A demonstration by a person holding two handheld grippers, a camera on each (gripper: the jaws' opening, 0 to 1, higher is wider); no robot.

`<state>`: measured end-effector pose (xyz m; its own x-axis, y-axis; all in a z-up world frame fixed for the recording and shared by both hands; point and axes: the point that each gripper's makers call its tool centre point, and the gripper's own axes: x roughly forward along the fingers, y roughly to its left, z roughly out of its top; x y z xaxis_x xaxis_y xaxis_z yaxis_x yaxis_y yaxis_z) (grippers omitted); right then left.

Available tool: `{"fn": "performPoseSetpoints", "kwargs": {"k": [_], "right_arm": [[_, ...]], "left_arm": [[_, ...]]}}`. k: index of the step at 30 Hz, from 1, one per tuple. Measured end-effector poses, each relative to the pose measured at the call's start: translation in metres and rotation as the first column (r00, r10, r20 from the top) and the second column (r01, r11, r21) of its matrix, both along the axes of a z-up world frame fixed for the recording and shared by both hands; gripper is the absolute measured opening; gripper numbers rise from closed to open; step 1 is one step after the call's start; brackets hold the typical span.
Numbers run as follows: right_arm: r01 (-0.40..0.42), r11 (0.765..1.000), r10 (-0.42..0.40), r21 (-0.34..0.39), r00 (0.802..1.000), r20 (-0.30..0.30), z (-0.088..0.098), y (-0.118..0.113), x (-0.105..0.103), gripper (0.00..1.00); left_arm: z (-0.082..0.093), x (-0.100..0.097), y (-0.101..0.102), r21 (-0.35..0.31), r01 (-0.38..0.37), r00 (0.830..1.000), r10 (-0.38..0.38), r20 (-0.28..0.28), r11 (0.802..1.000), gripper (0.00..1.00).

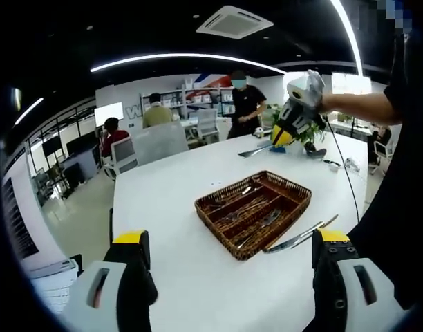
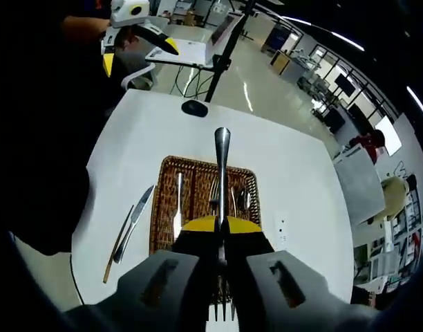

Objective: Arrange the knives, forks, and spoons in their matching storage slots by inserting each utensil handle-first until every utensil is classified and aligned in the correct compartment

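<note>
Right gripper view: tongs (image 2: pixel 222 228) clamping fork (image 2: pixel 222 155)

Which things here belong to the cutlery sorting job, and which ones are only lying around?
Belong to the job:
- wicker tray with compartments
- fork clamped in the right gripper
- knives on the table beside the tray
- cutlery already in the tray

Just lying about:
- dark round object on the table
- office chairs
- potted plant
</note>
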<state>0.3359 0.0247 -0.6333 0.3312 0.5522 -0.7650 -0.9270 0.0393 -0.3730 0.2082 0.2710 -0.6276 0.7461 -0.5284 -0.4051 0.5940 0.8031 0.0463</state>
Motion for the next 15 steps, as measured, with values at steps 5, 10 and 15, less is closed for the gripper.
{"fn": "performPoseSetpoints", "kwargs": {"k": [5,10,15], "right_arm": [[-0.001,1.0,0.001,-0.003,1.0,0.001,-0.005,0.005,0.015,0.0],[-0.01,1.0,0.01,-0.01,1.0,0.011,-0.007,0.009,0.029,0.0],[-0.008,1.0,0.008,-0.013,1.0,0.016,-0.007,0.011,0.042,0.0]], "left_arm": [[0.0,-0.004,0.001,0.004,-0.005,1.0,0.005,-0.007,1.0,0.99],[-0.001,-0.007,0.007,0.008,-0.022,1.0,0.022,-0.012,1.0,0.99],[-0.002,-0.008,0.009,0.011,-0.03,0.999,0.03,-0.015,0.999,0.99]]}}
